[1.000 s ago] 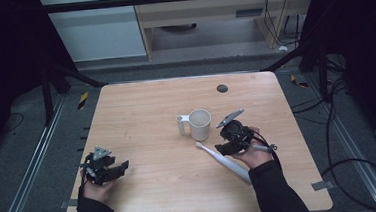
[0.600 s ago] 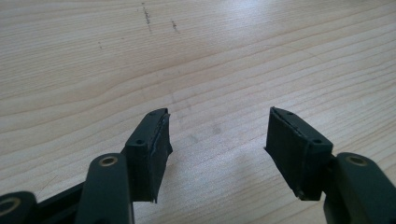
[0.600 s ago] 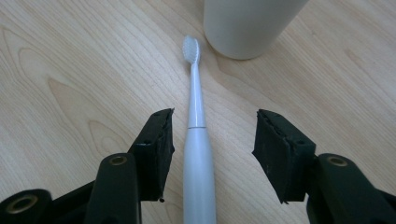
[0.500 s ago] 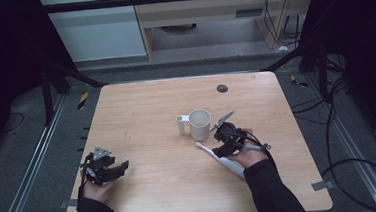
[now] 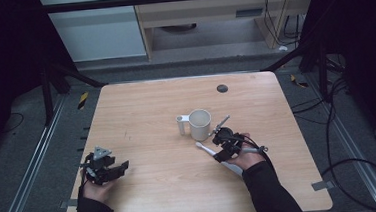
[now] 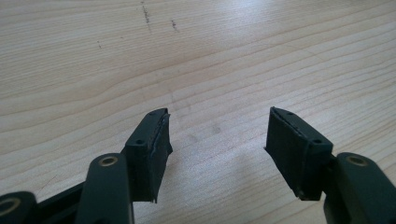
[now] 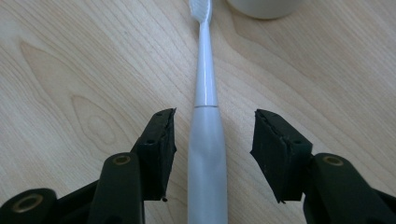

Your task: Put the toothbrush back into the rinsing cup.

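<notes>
High view: a pale wooden table [image 5: 141,109] stands on a grey floor between dark metal frame rails, with a light cabinet and a wooden shelf unit behind it and black cables trailing at the right. A small dark round spot [image 5: 222,88] sits near the far edge of the table. A cream mug [image 5: 200,124] stands upright near the middle, its handle toward the left.

Just in front of the mug lies a white toothbrush [image 5: 205,148], flat on the wood, its head pointing toward the mug; much of its handle is hidden under the right tongs [image 5: 223,144]. In the right gripper view the jaws have just been closing a little and stand partly apart on either side of the toothbrush [image 7: 205,140] handle, pads clear of it; the mug is cut off at the top edge.

Left tongs [image 5: 105,168] rest near the front left corner, jaws wide apart over bare wood.
</notes>
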A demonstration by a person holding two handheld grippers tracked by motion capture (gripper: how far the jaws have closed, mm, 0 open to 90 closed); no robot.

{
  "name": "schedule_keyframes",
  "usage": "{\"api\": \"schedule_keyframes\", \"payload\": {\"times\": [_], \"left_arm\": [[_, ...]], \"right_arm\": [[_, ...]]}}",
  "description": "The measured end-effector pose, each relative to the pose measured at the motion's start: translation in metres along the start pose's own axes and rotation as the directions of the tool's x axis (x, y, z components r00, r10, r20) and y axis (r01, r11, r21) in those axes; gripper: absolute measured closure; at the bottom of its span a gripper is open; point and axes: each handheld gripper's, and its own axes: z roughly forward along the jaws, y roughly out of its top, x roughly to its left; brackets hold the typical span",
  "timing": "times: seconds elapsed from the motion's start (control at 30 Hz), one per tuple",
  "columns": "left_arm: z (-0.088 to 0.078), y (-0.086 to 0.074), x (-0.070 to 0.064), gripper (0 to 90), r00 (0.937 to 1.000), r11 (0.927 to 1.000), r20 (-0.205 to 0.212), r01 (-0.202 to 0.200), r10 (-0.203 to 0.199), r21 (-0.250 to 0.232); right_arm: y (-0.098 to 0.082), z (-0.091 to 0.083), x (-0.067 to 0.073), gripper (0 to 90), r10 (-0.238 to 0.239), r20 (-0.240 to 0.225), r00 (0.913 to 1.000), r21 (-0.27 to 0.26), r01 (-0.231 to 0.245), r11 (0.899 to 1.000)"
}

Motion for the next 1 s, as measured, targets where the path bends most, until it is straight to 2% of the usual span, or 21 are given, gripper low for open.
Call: {"api": "schedule_keyframes", "payload": {"times": [0.2,0.77,0.9,1.0], "left_arm": [[0.0,0.0,0.0,38.5,1.0,1.0,-0.001,-0.003,0.003,0.001],[0.0,0.0,0.001,38.5,1.0,1.0,-0.001,-0.005,0.005,0.008],[0.001,0.0,0.001,38.5,1.0,1.0,-0.002,-0.002,0.002,0.005],[0.001,0.0,0.001,38.5,1.0,1.0,-0.001,-0.004,0.004,0.008]], "right_arm": [[-0.001,0.008,0.0,50.4,0.011,-0.002,0.9999,0.03,-0.011,0.999],[-0.001,0.022,-0.003,55.9,0.001,-0.019,0.9998,0.09,0.001,0.996],[0.0,0.024,-0.002,56.9,0.012,-0.017,0.9998,0.105,-0.01,0.994],[-0.001,0.027,-0.004,59.1,-0.012,-0.015,0.9998,0.113,0.013,0.994]]}}
